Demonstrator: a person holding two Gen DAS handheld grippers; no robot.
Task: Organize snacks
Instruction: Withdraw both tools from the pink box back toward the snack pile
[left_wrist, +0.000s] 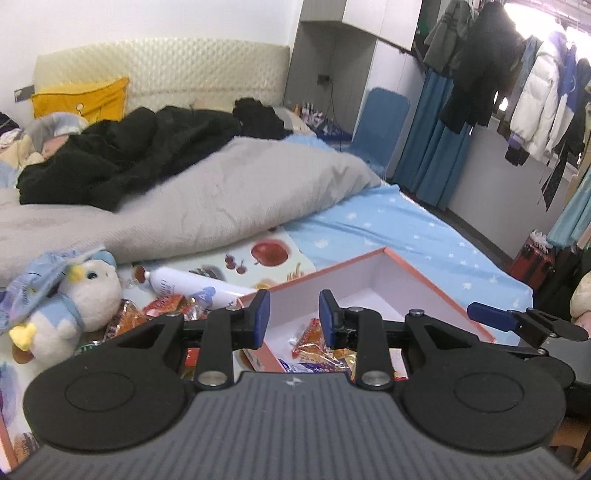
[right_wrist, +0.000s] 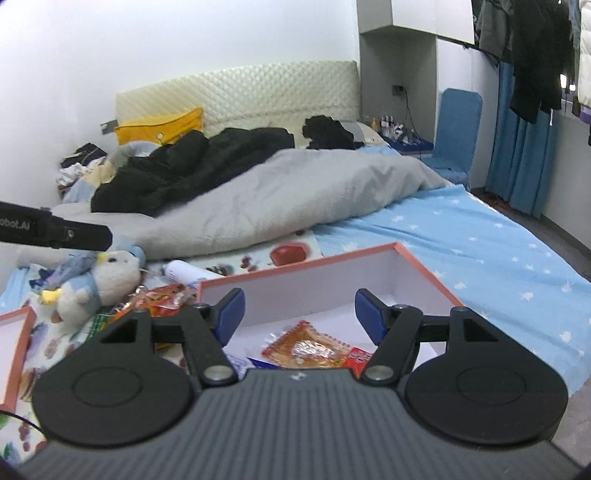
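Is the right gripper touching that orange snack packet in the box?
Apart. In the right wrist view the right gripper is open, with white box floor visible between its fingertips and the orange snack packet.

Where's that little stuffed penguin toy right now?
The plush penguin lies on the bed at the left of both views, beside a pile of snack packets and a white tube, left of the pink-rimmed box.

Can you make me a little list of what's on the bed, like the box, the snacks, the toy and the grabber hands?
box: orange-rimmed box, open, white inside
in box: orange snack packet, a few more
outside box: snack pile, white tube
toy: plush penguin left of pile
left gripper: open, empty
right gripper: open, empty
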